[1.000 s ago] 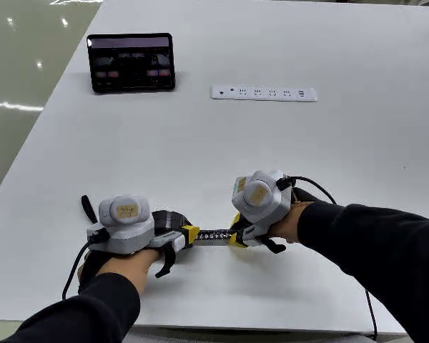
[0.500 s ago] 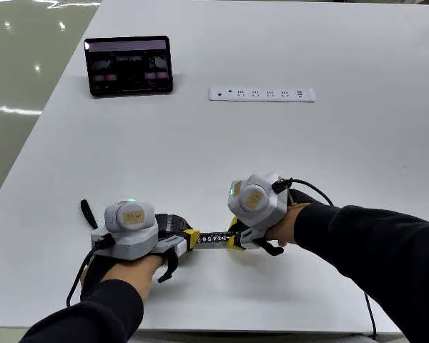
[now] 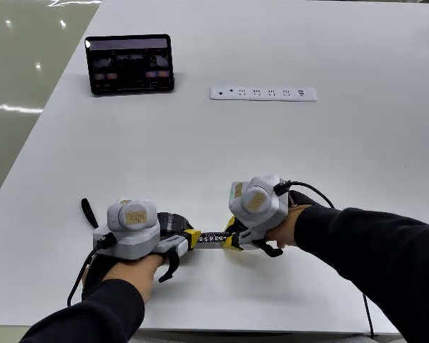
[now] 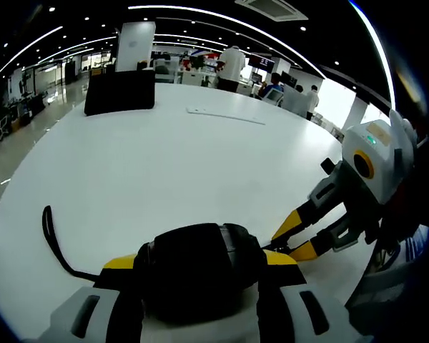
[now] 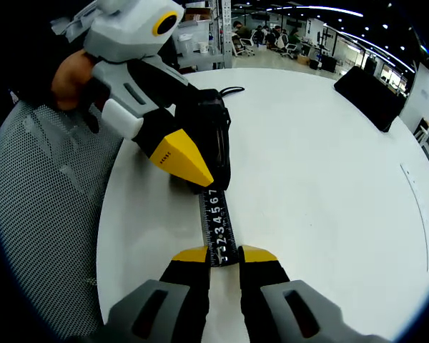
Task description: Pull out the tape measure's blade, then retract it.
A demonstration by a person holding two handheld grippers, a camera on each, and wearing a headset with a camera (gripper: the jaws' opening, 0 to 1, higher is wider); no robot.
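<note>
Head view: we are finding the tape measure (image 3: pixel 168 223) lying near the front edge of the white table (image 3: pixel 272 143). The left gripper (image 3: pixel 188 239) is clamping its black case from both sides. The right gripper (image 5: pixel 225 255) is closing its yellow tips on the free end of the blade (image 5: pixel 214 221), pinching it flat against the table.

We are reading only a short run of blade between the two grippers, with printed figures up to about seven showing. We are judging the job as unfinished. The blade is barely out, and we cannot tell from this whether extension is beginning or retraction is ending. Either way, the blade is not fully home in the case.

The table is looking clean, matte and level. It is carrying a dark tablet (image 3: pixel 130 63) and a white power strip (image 3: pixel 264 93), both well apart from the work. A glossy floor (image 3: pixel 28 71) is reflecting ceiling lights, and a mesh chair (image 5: pixel 43 214) is standing beside the table.
</note>
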